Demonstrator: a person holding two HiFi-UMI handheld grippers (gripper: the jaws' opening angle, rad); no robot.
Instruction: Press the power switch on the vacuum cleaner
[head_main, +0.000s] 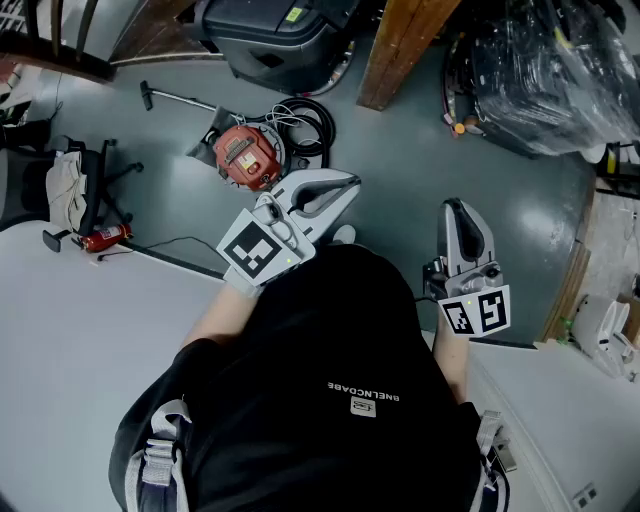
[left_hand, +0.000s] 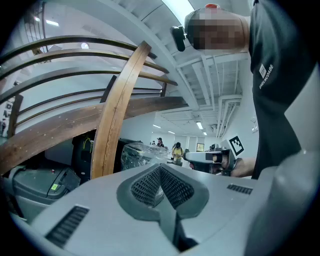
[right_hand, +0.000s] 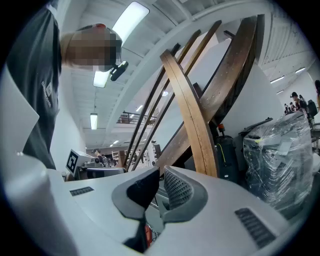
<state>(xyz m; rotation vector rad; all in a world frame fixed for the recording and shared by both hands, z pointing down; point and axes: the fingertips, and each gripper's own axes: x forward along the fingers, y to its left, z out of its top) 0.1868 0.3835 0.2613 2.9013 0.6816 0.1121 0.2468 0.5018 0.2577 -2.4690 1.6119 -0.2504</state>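
A red canister vacuum cleaner lies on the grey floor, with its coiled black hose beside it. My left gripper is held in the air just right of the vacuum and nearer me, not touching it. Its jaws are shut and hold nothing. Farther right, my right gripper is also raised, apart from the vacuum, with its jaws shut on nothing. Both gripper views look upward at a wooden stair. The vacuum's switch cannot be made out.
A wooden beam and a black case stand beyond the vacuum. A plastic-wrapped bundle fills the upper right. A metal wand, a small red extinguisher and a chair base lie at left, by a white table.
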